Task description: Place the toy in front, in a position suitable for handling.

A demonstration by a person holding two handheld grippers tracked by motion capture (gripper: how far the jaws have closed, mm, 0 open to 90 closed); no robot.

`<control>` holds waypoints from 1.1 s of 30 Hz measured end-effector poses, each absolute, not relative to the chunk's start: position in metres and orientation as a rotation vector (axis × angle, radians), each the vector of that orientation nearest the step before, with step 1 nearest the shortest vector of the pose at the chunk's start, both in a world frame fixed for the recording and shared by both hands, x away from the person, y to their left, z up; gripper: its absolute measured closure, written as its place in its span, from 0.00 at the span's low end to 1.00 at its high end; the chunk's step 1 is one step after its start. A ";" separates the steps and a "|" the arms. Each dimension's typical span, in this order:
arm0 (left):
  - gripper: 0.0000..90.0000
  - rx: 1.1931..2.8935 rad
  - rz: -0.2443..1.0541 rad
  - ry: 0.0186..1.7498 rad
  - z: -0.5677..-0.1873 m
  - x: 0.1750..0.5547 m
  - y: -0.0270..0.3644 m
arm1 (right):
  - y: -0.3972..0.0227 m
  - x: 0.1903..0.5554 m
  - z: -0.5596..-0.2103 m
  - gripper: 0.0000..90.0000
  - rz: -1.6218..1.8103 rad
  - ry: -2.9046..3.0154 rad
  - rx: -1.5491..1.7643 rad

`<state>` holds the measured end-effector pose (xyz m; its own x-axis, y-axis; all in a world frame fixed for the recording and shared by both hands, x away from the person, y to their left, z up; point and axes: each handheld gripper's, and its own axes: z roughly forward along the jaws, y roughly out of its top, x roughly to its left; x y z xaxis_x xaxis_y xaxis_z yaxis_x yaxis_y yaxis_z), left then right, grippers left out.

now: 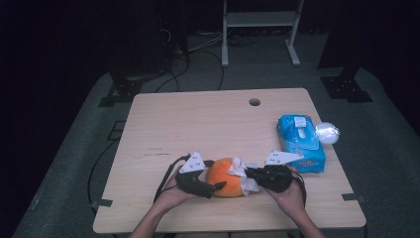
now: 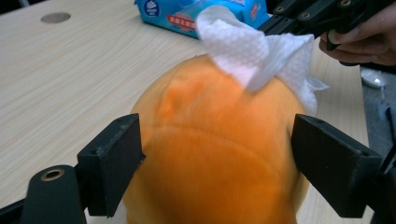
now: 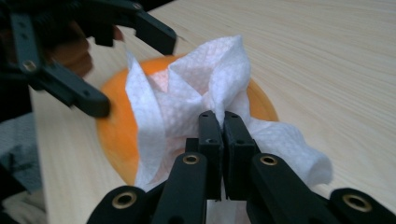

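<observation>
An orange ball-like thing (image 1: 225, 179) (image 2: 210, 140) (image 3: 116, 126) lies near the front edge of the wooden table (image 1: 198, 124). My left gripper (image 1: 215, 174) (image 2: 217, 163) reaches around it from the left, its two pads against opposite sides. A crumpled white tissue (image 1: 239, 166) (image 2: 252, 51) (image 3: 196, 88) is draped over the orange thing's right side. My right gripper (image 1: 247, 172) (image 3: 223, 116) comes in from the right and is shut on a fold of that tissue. The left gripper's jaws (image 3: 135, 74) also show across the orange thing in the right gripper view.
A blue pack of wipes (image 1: 300, 141) (image 2: 187, 14) lies at the table's right edge, with a white crumpled wad (image 1: 327, 133) beside it. A round cable hole (image 1: 254, 102) (image 2: 55, 17) sits near the far edge. Bare wood stretches across the left and middle.
</observation>
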<state>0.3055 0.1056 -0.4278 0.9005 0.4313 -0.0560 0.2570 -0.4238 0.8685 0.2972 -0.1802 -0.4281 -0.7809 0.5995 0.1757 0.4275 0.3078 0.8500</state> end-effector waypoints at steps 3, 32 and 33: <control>0.26 2.047 0.220 0.485 -0.434 0.304 0.102 | -0.184 0.301 -0.430 0.96 1.466 2.393 0.983; 0.17 2.055 0.204 0.475 -0.438 0.303 0.097 | -0.174 0.293 -0.418 0.96 1.401 2.420 0.894; 0.17 2.067 0.207 0.469 -0.439 0.302 0.095 | -0.175 0.294 -0.417 0.96 1.375 2.408 0.910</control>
